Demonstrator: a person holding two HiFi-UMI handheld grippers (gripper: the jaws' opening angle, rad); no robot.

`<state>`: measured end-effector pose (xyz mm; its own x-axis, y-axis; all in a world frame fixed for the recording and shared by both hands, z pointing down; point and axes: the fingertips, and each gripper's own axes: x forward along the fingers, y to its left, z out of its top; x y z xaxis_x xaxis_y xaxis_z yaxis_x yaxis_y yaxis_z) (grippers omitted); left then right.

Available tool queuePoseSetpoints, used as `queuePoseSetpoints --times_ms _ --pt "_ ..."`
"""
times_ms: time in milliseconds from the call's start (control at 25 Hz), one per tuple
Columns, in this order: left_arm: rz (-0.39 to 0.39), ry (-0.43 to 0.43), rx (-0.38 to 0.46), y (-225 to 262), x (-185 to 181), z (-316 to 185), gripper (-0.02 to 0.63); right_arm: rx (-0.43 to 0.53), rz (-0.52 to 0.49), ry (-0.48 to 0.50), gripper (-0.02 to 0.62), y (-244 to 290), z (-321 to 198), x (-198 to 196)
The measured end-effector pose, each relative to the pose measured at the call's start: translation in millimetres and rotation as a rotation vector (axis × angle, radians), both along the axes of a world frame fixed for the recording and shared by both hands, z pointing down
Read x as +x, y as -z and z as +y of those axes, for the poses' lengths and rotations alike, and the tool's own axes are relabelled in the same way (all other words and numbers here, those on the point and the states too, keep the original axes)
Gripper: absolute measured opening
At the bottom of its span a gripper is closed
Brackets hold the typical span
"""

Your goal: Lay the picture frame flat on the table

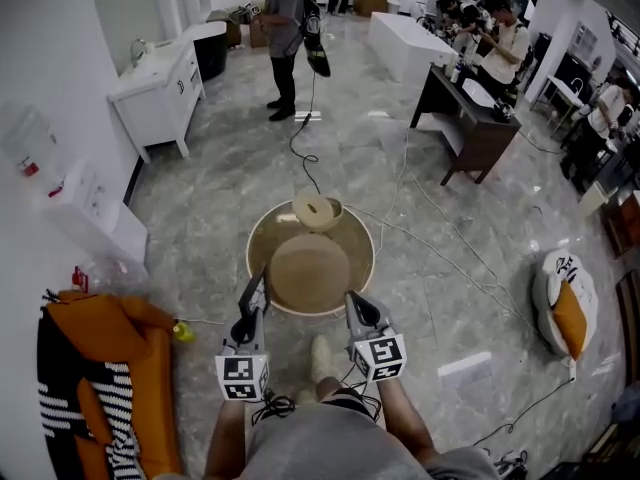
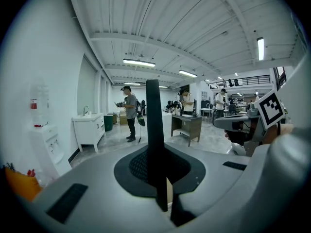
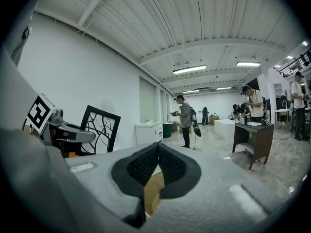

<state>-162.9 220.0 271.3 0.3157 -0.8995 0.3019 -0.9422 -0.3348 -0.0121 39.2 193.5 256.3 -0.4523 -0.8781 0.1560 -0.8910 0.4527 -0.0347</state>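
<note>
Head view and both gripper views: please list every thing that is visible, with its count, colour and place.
round table: one, tan, centre floor
round pieces: two on the table, large tan, small cream at the far rim
picture frame: one, black, curly pattern, upright
cabinet: one, white, far left wall
desk: one, dark brown, far right
seat: one, orange, near left
cushion: one, white and orange, right floor
standing person: one, far centre; several more by the desk
left gripper: grey, jaws shut on the picture frame
right gripper: grey, jaws together, empty
</note>
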Motion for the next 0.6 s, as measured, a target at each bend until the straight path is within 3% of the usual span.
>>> queuePoseSetpoints --times_ms 600 --pt "-0.013 0.016 -0.067 -23.7 30.7 -167.4 0.031 -0.102 -0.006 0.026 -0.002 -40.0 -175.6 23.4"
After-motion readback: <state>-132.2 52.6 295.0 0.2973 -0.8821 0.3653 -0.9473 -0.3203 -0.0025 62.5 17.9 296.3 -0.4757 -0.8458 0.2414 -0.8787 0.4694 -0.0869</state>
